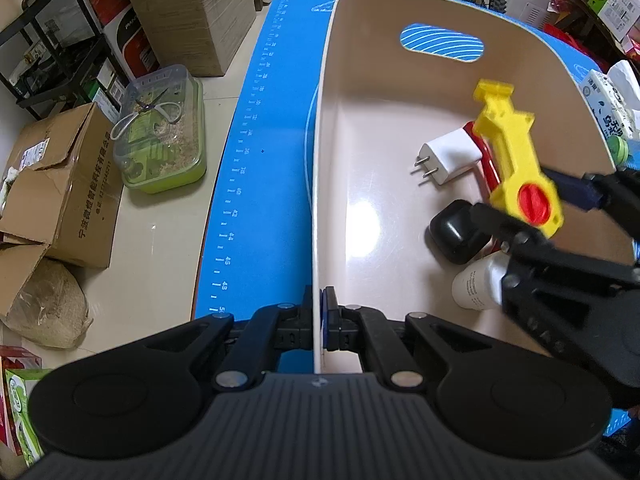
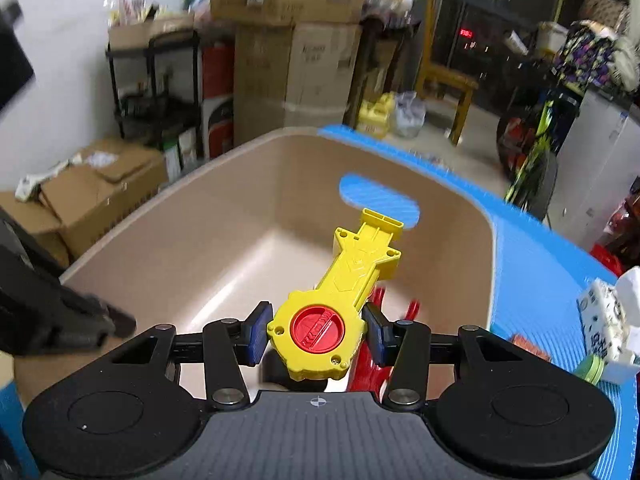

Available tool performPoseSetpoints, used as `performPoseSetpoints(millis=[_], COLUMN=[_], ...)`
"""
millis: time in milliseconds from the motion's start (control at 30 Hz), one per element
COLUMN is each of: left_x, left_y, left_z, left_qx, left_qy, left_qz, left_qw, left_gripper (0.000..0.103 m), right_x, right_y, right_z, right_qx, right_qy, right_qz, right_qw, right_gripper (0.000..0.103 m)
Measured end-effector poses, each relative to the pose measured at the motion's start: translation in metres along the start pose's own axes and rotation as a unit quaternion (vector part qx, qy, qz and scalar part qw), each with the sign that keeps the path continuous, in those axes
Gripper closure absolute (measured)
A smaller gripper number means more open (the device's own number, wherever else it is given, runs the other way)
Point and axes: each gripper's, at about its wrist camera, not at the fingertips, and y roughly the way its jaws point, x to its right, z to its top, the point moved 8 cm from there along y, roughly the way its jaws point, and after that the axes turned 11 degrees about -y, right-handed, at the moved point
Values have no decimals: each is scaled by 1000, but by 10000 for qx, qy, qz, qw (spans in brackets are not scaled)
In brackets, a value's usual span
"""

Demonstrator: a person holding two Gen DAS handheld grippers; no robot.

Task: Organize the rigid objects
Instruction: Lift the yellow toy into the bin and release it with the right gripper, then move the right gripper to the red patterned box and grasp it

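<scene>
A beige plastic bin (image 1: 400,60) stands on a blue mat (image 1: 272,80). My left gripper (image 1: 319,320) is shut on the bin's near left wall. My right gripper (image 2: 316,334) is shut on the round end of a yellow toy launcher with a red dial (image 2: 344,288), held above the bin's inside; it also shows in the left wrist view (image 1: 516,156). On the bin floor lie a white plug charger (image 1: 450,156), a black case (image 1: 456,236), a red piece (image 1: 490,168) and a white bottle (image 1: 478,284).
Cardboard boxes (image 1: 60,192) and a green clear-lidded box with scissors (image 1: 164,148) sit on the floor left of the mat. A tissue pack (image 2: 604,316) and a green-capped item (image 2: 590,368) lie on the mat right of the bin. A bicycle (image 2: 536,148) stands behind.
</scene>
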Motion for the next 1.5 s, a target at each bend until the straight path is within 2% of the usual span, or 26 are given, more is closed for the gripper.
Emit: performPoseSetpoints(millis=[233, 300, 367, 433, 667, 867, 933, 1233, 1500], left_x=[0, 0, 0, 0, 1, 1, 1, 1, 1], left_y=[0, -1, 0, 0, 1, 1, 1, 1, 1], left_z=[1, 1, 1, 1, 0, 0, 0, 0, 0], left_qx=[-7, -6, -10, -8, -6, -5, -5, -4, -4], left_qy=[23, 24, 25, 34, 42, 40, 42, 42, 42], left_qz=[33, 30, 36, 45, 49, 48, 49, 50, 48], left_qw=[10000, 10000, 10000, 10000, 10000, 10000, 10000, 10000, 10000], left_gripper=[99, 99, 99, 98, 98, 98, 98, 98, 98], right_x=[-4, -4, -4, -1, 18, 65, 82, 158, 185], right_y=[7, 5, 2, 1, -23, -50, -54, -50, -5], right_z=[-4, -4, -4, -2, 6, 8, 3, -45, -94], right_qx=[-358, -334, -292, -240, 240, 703, 705, 585, 47], right_qy=[-31, -32, -27, 28, 334, 770, 873, 1546, 2016], right_qz=[139, 139, 90, 121, 36, -429, -568, -1244, -1306], right_qw=[9993, 9993, 9995, 9996, 9991, 9936, 9921, 9784, 9707], right_gripper=[49, 49, 43, 43, 37, 31, 28, 27, 27])
